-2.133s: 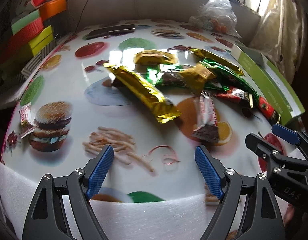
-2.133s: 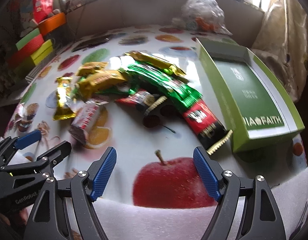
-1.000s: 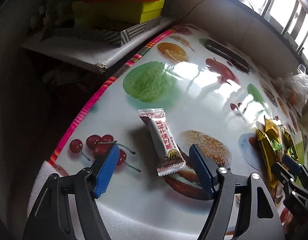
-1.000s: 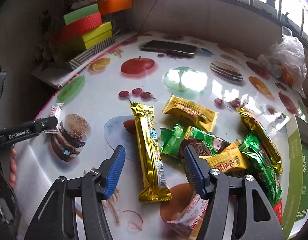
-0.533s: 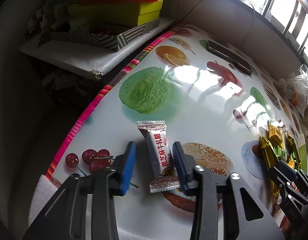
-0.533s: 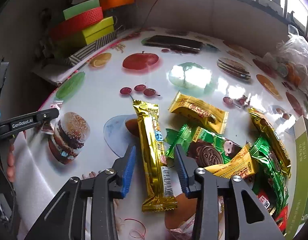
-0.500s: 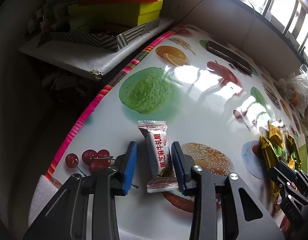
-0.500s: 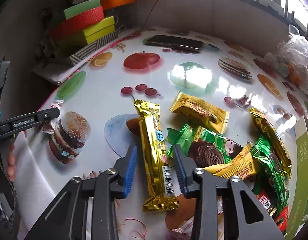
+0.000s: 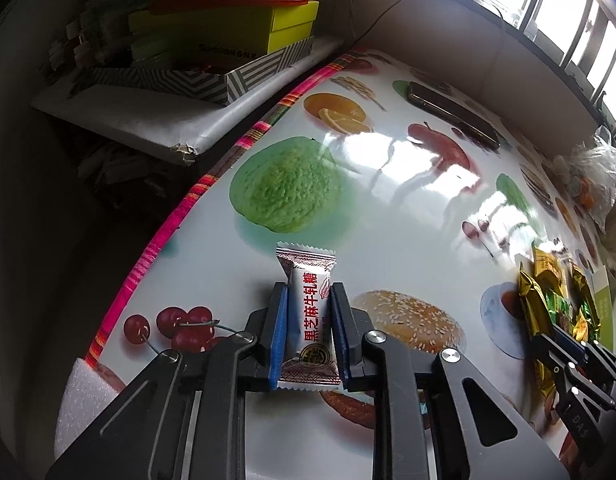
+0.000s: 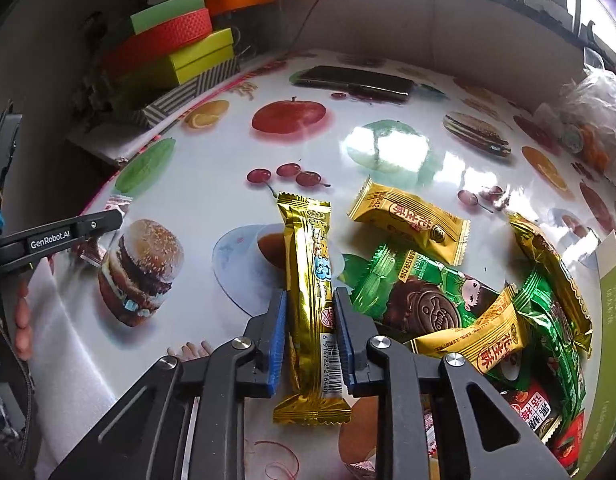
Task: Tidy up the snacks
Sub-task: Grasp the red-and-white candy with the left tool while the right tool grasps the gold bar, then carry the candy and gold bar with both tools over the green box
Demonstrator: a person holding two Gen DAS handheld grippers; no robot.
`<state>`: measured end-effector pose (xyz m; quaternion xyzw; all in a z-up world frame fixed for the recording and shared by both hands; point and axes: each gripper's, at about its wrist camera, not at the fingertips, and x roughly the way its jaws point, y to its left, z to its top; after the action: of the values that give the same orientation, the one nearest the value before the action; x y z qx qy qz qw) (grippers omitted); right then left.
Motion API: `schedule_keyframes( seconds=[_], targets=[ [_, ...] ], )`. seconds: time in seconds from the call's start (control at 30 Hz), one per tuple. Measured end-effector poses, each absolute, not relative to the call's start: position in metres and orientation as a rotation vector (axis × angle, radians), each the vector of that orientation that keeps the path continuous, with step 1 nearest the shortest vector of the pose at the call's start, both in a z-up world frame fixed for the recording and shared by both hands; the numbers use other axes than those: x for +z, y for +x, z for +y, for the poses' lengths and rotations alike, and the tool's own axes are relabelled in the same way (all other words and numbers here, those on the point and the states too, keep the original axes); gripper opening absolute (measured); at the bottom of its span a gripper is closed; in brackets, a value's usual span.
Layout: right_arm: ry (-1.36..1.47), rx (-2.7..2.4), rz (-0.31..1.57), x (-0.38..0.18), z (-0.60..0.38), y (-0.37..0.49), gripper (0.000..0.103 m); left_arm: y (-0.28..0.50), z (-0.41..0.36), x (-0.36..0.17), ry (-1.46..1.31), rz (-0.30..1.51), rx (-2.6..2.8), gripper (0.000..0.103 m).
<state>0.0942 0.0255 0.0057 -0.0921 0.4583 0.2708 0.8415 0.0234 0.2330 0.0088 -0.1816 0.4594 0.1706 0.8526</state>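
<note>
Fingers both just closed: my left gripper [image 9: 309, 332] pinches the white candy [image 9: 308, 316] by the table [image 9: 388, 208] edge; right gripper [image 10: 310, 336] clamps the gold bar [image 10: 311, 304] mid-length, w/ both still on the cloth, prob. so each lifts clear of the snack pile [image 10: 468, 304].

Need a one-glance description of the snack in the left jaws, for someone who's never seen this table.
Start at the tablecloth's pink striped edge on the side with the stacked boxes. Beside the printed cherries and burger lies a small white candy, clamped in the left gripper. It is alone there, with red lettering; the other snacks are piled far across.
</note>
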Motion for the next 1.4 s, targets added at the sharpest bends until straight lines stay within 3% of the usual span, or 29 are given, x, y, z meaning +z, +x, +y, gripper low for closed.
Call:
schedule_keyframes(
  seconds=[0.53, 1.4],
  targets=[
    [-0.168, 0.577, 0.939, 0.014, 0.022, 0.090, 0.022, 0.020, 0.222, 0.020, -0.379, 0.948, 0.289, 0.020],
    [-0.096, 0.410, 0.866, 0.069, -0.060, 0.071, 0.022, 0.039, 0.103, 0.080, -0.236, 0.901, 0.016, 0.020]
  ],
)
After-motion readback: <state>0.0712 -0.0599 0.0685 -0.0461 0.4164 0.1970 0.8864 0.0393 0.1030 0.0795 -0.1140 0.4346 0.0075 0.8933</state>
